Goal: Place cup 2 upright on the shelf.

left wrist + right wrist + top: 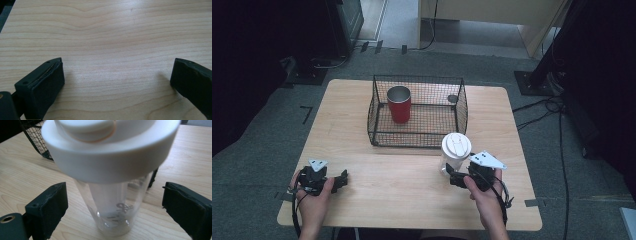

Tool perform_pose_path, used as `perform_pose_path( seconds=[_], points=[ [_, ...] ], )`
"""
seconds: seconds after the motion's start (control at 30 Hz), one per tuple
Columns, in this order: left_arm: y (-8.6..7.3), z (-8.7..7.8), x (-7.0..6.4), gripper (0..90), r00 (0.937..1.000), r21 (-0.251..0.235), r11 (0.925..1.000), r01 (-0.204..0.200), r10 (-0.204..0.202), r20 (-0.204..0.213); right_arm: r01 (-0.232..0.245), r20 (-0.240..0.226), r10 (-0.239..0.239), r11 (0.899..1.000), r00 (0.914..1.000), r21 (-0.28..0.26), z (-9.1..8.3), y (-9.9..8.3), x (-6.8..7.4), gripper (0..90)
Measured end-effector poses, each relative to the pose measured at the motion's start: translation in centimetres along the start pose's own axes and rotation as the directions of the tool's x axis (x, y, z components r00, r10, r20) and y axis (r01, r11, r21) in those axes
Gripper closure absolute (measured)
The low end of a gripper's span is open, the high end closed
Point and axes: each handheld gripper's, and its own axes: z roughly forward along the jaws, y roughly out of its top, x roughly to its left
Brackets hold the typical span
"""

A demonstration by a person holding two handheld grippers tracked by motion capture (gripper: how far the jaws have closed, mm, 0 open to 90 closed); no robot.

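A clear plastic cup with a white lid (455, 150) (112, 170) stands upright on the wooden table (402, 185), just in front of the wire basket (417, 111). My right gripper (454, 179) (113, 205) is open, its jaws on either side of the cup's lower body without touching it. A red tumbler (399, 104) stands inside the basket at its left. My left gripper (343, 180) (117, 80) rests open near the table's front left, with bare wood between its jaws.
The black wire basket sits at the table's far middle, with a small dark round thing (452, 98) at its right wall. Cables (542, 107) and stand bases (532, 82) lie on the grey floor around the table.
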Motion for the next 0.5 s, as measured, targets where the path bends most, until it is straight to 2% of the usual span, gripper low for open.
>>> perform_pose_path(
  seconds=[0.13,0.2,0.27,0.5],
  points=[
    [0.0,0.0,0.0,0.0,1.0000,0.000,1.0000,-0.003,0.003,0.002,-0.017,0.009,0.018,1.000,0.9998,-0.013,0.5,0.2,0.3,6.7],
    [0.0,0.0,0.0,0.0,1.0000,0.000,1.0000,-0.004,0.004,0.002,-0.028,0.036,0.029,0.999,0.9989,-0.022,0.7,0.4,0.5,6.7],
    [0.0,0.0,0.0,0.0,1.0000,0.000,1.0000,-0.005,0.005,0.003,-0.048,0.041,0.049,0.998,0.9980,-0.042,1.0,0.7,0.7,6.9],
    [0.0,0.0,0.0,0.0,1.0000,0.001,1.0000,-0.007,0.007,0.004,-0.052,0.058,0.056,0.997,0.9968,-0.063,1.5,1.1,1.2,12.7]
  ],
)
